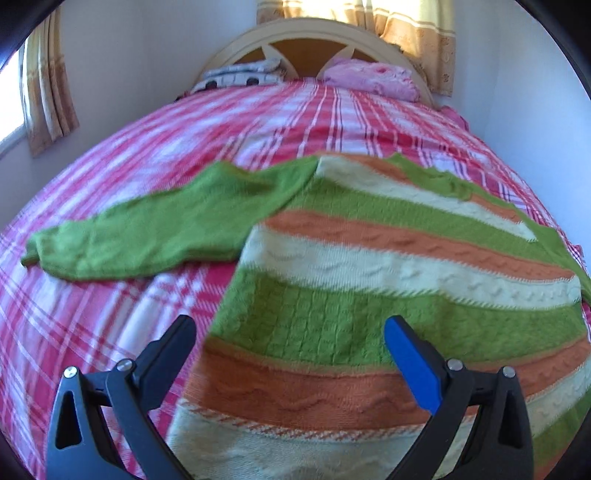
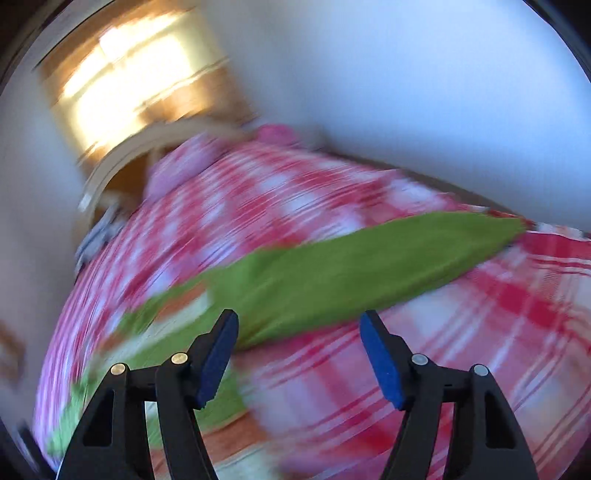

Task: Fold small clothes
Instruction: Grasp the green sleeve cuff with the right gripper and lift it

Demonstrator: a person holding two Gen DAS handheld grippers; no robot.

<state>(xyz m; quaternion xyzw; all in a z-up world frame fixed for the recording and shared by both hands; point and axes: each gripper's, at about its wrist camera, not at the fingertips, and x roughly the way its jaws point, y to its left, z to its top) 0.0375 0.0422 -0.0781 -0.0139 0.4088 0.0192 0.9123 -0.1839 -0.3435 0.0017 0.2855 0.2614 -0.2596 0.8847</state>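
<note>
A small knitted sweater (image 1: 369, 280) with green, orange and cream stripes lies flat on the bed. Its green left sleeve (image 1: 147, 236) stretches out to the left. My left gripper (image 1: 291, 328) is open and empty, hovering over the sweater's lower left edge. In the blurred right wrist view the sweater's other green sleeve (image 2: 351, 269) stretches out to the right. My right gripper (image 2: 299, 325) is open and empty, just above where that sleeve meets the body.
The bed has a red and white plaid cover (image 1: 110, 332). Pillows (image 1: 369, 79) and a folded blanket (image 1: 236, 75) lie by the headboard (image 1: 314, 33). Walls and curtains (image 1: 48, 81) surround the bed.
</note>
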